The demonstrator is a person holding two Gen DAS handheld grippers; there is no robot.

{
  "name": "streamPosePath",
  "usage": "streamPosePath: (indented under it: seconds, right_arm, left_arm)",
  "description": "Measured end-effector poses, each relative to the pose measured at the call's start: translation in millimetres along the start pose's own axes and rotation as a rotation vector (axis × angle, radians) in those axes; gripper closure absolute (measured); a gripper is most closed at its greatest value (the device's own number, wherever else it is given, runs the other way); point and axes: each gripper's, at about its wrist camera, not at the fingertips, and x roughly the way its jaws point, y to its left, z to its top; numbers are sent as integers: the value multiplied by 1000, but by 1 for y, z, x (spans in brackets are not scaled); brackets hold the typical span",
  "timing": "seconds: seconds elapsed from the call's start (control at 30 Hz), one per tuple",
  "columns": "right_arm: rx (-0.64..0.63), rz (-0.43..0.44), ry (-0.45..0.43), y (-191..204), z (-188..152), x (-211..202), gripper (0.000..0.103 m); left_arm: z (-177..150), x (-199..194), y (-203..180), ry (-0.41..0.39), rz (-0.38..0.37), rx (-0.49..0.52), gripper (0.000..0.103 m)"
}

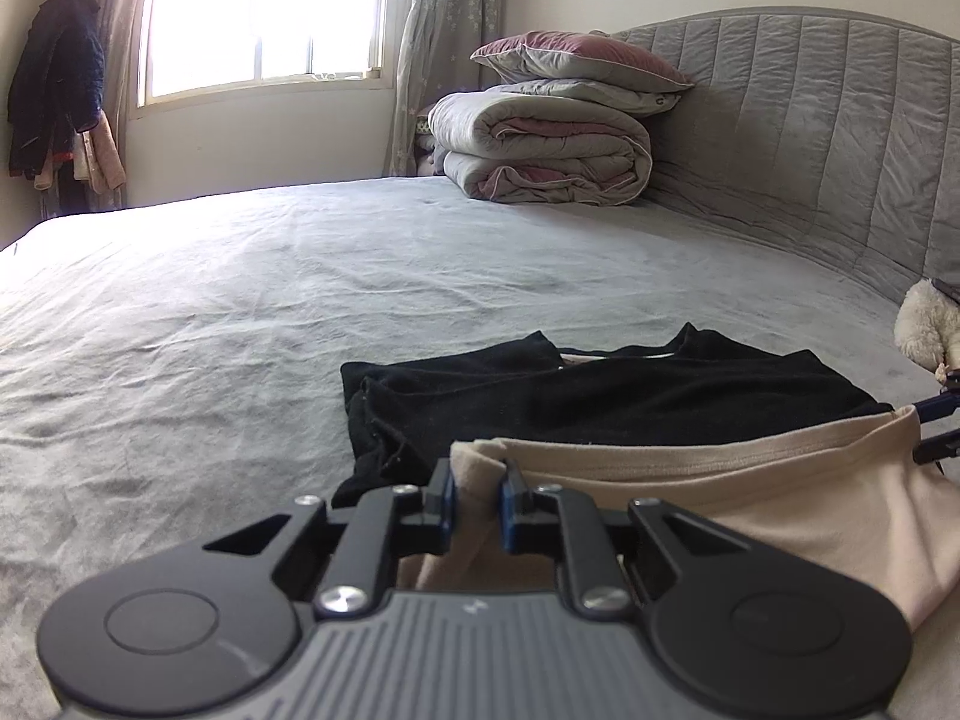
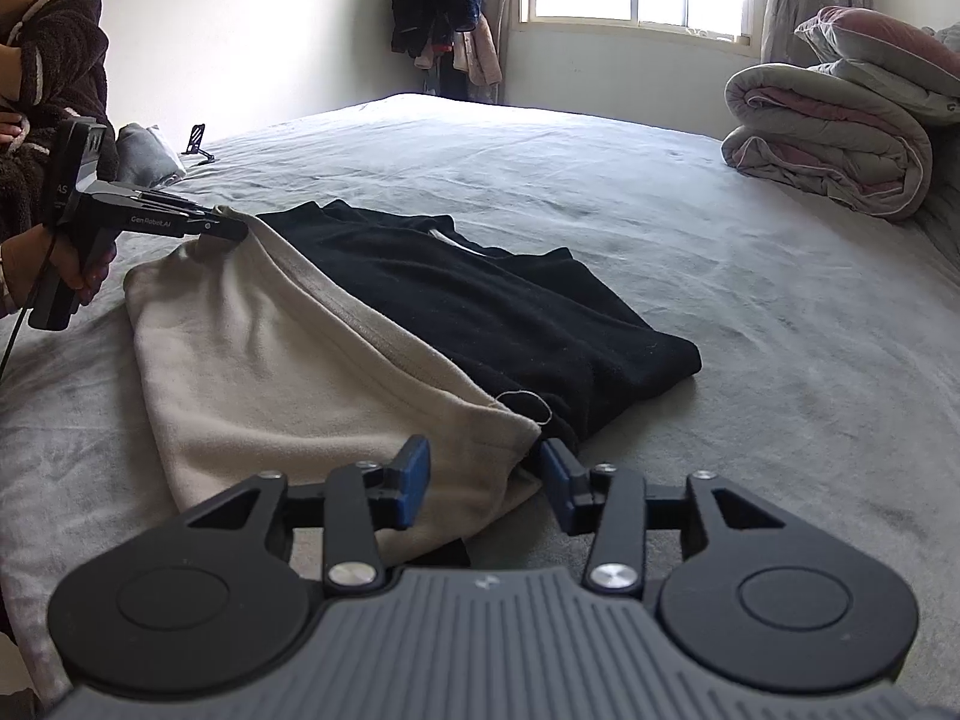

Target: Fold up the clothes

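My left gripper (image 1: 477, 483) angles down, pads pinched on a corner of the black soft garment with beige lining (image 2: 300, 360) lying flat on the grey bedsheet (image 2: 660, 210). My right gripper (image 2: 486, 480) tilts down too, jaws apart, opposite beige corner loose between them, not clamped

Overexposed window (image 1: 264, 12) glare, fisheye-warped edges

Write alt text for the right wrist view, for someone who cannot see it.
A beige garment lies folded over a black garment on a grey bed. The right gripper stands open around the beige corner, while the left gripper pinches the far corner. A folded quilt sits by the window.
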Motion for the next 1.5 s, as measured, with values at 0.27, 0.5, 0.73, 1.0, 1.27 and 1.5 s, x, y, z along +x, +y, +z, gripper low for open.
streamPosePath:
  seconds: [0.27, 0.5, 0.73, 1.0, 1.27, 1.5]
  right_arm:
    - [-22, -7, -12, 5, 2, 5, 85]
    - [-97, -54, -88, 15, 6, -10, 94]
    - [-87, -119, -231, 7, 25, -28, 94]
    - [-120, -194, -245, -16, 46, 1, 94]
    - [-125, -241, -196, -49, 54, 47, 94]
    - [-110, -256, -170, -67, 57, 64, 94]
  left_arm:
    - [1, -4, -1, -33, 4, -20, 89]
    - [7, -13, 1, -82, 5, -48, 89]
    - [26, -23, 8, -167, 24, -91, 88]
    - [57, 14, 3, -178, 92, -75, 88]
    - [62, 71, 4, -127, 149, -54, 87]
    - [66, 100, -3, -86, 170, -2, 85]
